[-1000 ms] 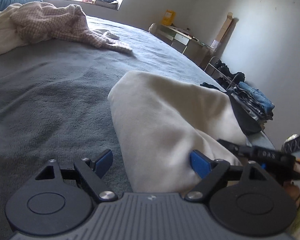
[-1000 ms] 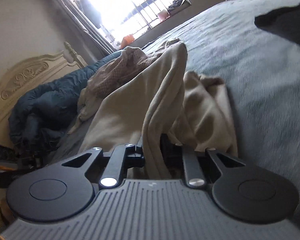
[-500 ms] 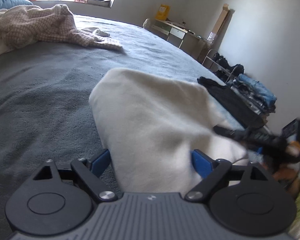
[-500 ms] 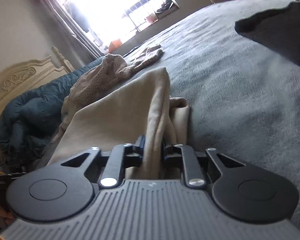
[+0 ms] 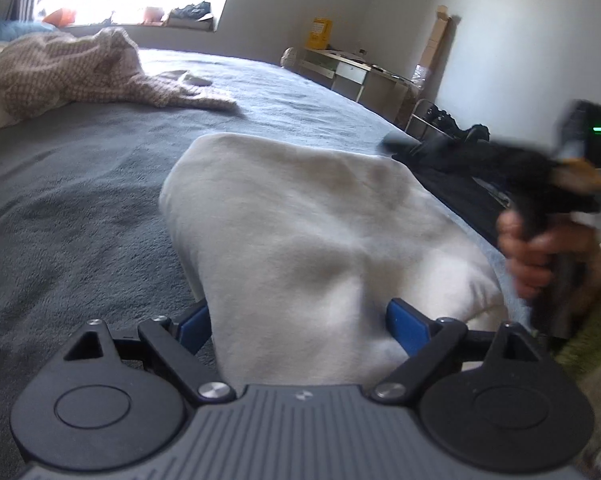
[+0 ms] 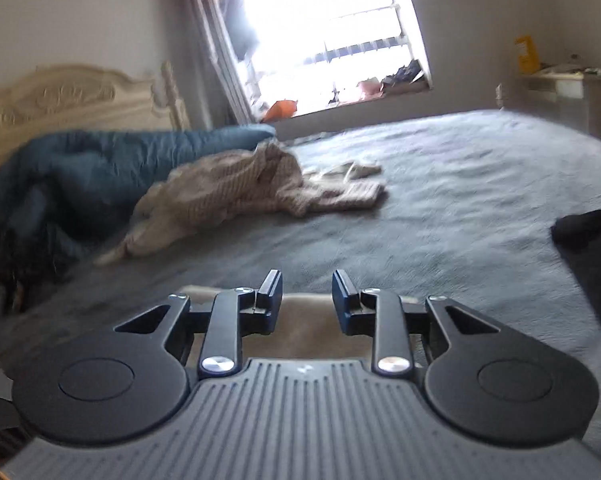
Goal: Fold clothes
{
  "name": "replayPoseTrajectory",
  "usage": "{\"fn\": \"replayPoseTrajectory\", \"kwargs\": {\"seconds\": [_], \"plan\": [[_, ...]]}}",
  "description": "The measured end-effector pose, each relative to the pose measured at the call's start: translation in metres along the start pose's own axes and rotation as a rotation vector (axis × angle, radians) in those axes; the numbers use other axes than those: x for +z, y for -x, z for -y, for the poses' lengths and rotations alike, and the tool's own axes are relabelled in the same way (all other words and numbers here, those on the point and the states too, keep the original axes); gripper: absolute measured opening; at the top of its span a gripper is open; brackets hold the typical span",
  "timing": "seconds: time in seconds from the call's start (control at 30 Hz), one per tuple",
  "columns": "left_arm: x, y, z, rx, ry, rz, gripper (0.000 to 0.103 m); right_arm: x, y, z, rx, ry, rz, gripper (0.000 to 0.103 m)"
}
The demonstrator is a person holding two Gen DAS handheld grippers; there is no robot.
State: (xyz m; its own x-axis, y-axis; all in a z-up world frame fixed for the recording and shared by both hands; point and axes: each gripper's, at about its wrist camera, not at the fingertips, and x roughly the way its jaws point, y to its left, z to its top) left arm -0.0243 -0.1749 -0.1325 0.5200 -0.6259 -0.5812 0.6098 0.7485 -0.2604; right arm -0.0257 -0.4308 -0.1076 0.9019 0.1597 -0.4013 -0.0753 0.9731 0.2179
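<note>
Cream garment lay folded on the grey bed, running from six toward twelve o'clock between my left claw's wide-spread blue pads, which stood apart from it. My right claw was opening with nothing between its fingers; tan cloth lay beneath at six.

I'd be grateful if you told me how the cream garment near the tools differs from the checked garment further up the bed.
The cream garment is plain and smooth; the checked garment is a beige-patterned knit. The cream one lies in a compact folded shape between the left tool's open fingers, while the checked one sprawls crumpled near the window, away from either tool. Both rest on the grey bedspread.
</note>
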Motion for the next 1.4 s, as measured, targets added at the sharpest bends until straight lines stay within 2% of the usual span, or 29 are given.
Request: {"fn": "replayPoseTrajectory", "kwargs": {"seconds": [0.07,0.17,0.27,0.4,0.5,0.57,0.63,0.7,0.8,0.83,0.93,1.0,1.07,1.13,1.17,1.23,1.3,1.37,1.4], "plan": [[-0.001,0.0,0.003,-0.003,-0.032,0.01,0.091,-0.019,-0.025,0.015,-0.104,0.035,-0.1,0.015],[0.004,0.008,-0.007,-0.026,-0.021,0.028,0.091,-0.039,-0.025,0.032,-0.116,-0.005,-0.117,0.016],[0.012,0.019,-0.02,-0.046,0.003,0.052,0.089,-0.04,-0.021,0.025,-0.189,0.069,-0.132,0.016],[0.032,0.028,-0.032,-0.026,0.017,0.135,0.087,-0.047,-0.024,0.024,-0.249,0.119,-0.163,0.017],[0.04,0.019,-0.028,-0.046,-0.014,0.173,0.084,-0.043,-0.02,0.025,-0.252,0.118,-0.174,0.017],[0.039,0.006,-0.02,-0.035,-0.046,0.157,0.083,-0.036,-0.017,0.019,-0.271,0.165,-0.185,0.017],[0.033,-0.002,-0.013,-0.003,-0.072,0.155,0.084,-0.017,-0.004,0.007,-0.283,0.205,-0.149,0.017],[0.025,-0.002,-0.007,0.005,-0.105,0.18,0.086,0.008,0.014,-0.007,-0.271,0.226,-0.086,0.017],[0.016,-0.004,-0.003,-0.002,-0.107,0.2,0.087,0.037,0.017,-0.039,-0.143,0.281,-0.052,0.017],[0.015,-0.004,-0.002,0.0,-0.113,0.208,0.087,0.04,0.011,-0.048,-0.102,0.297,-0.067,0.016],[0.01,0.002,0.0,0.006,-0.154,0.24,0.087,0.015,-0.032,-0.044,-0.16,0.356,-0.229,0.016],[0.004,0.011,-0.001,-0.022,-0.165,0.269,0.087,-0.008,-0.055,-0.03,-0.186,0.371,-0.332,0.016],[-0.003,0.016,-0.002,-0.057,-0.164,0.274,0.088,-0.008,-0.053,-0.019,-0.173,0.334,-0.344,0.016],[-0.011,0.014,0.001,-0.053,-0.168,0.269,0.089,0.013,-0.049,-0.033,-0.223,0.347,-0.356,0.017],[-0.015,0.013,0.003,-0.05,-0.17,0.267,0.089,0.025,-0.046,-0.046,-0.207,0.371,-0.336,0.018],[-0.022,0.012,0.008,-0.033,-0.19,0.279,0.089,0.048,-0.038,-0.075,-0.132,0.412,-0.284,0.018],[-0.023,0.012,0.01,-0.029,-0.196,0.287,0.09,0.059,-0.04,-0.108,0.022,0.42,-0.269,0.018],[-0.025,0.012,0.008,-0.036,-0.182,0.283,0.09,0.05,-0.059,-0.132,0.136,0.437,-0.318,0.016],[-0.026,0.012,0.007,-0.039,-0.176,0.279,0.091,0.037,-0.075,-0.137,0.143,0.47,-0.366,0.016]]}}
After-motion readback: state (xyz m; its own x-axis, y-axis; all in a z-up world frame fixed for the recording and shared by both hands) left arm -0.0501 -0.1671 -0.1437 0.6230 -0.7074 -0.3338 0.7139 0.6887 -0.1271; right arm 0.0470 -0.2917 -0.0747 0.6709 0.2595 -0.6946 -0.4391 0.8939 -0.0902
